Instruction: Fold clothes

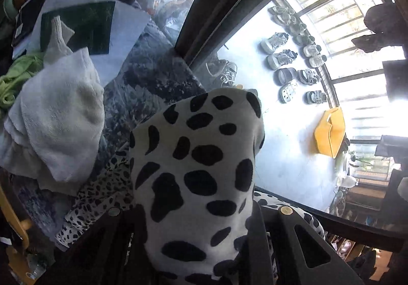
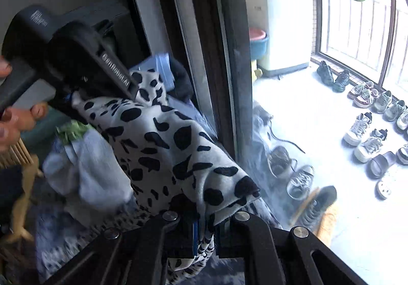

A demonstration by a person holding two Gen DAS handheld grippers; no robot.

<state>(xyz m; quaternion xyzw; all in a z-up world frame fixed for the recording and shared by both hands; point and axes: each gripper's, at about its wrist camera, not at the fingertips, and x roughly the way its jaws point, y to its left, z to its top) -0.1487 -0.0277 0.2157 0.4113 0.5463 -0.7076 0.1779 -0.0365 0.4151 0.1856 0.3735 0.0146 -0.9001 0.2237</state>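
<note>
Spotted fleece garment [image 2: 163, 147] stretched between my grippers, lifted above white towel [image 1: 58, 111]. Left gripper [image 1: 193, 246] clamped on one end; right gripper [image 2: 204, 241] clamped on other.

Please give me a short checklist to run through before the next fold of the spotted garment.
1. Right tongs shut on the spotted garment: ok.
2. Left tongs shut on the garment's far end: ok.
3. Cloth taut between both tongs: not ok, it sags.
4. Garment off the white fleece pile: cannot tell.
5. Flat laying spot on the grey patterned cover: cannot tell.
</note>
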